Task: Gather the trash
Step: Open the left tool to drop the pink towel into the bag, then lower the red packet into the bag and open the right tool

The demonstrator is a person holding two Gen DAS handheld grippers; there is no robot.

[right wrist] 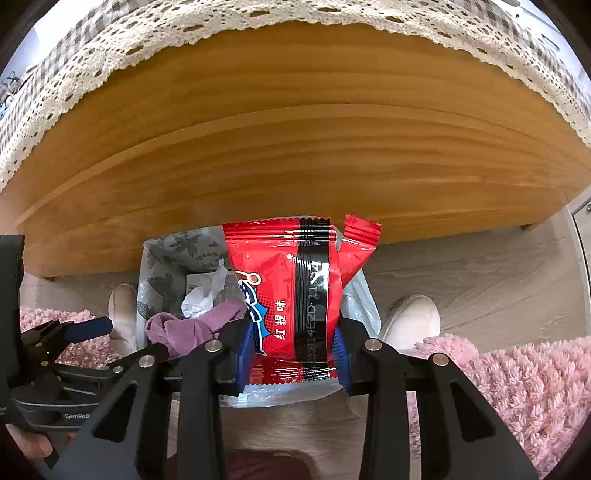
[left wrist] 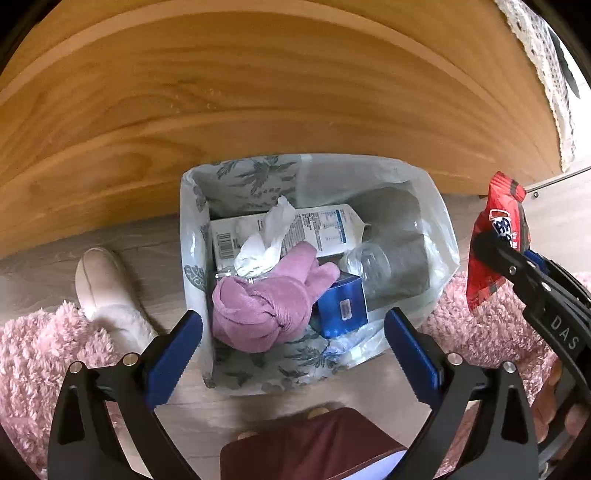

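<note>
A bin lined with a clear plastic bag (left wrist: 192,221) stands on the floor against a wooden panel. In it lie a purple cloth (left wrist: 266,306), a crumpled white tissue (left wrist: 266,240), a white printed carton (left wrist: 321,225), a blue box (left wrist: 343,306) and a clear bottle (left wrist: 373,262). My left gripper (left wrist: 293,317) hangs open over the bin with nothing between its blue pads. At the right of that view my right gripper (left wrist: 491,240) holds a red snack packet (left wrist: 484,288). In the right wrist view my right gripper (right wrist: 293,332) is shut on the red packet (right wrist: 280,280) above the bin (right wrist: 147,266).
A wooden furniture panel (left wrist: 258,92) rises right behind the bin, with a lace-edged cloth (right wrist: 258,18) over its top. A pink fluffy rug (left wrist: 37,350) lies on both sides. A person's pale shoes (left wrist: 99,284) (right wrist: 413,317) stand left and right of the bin.
</note>
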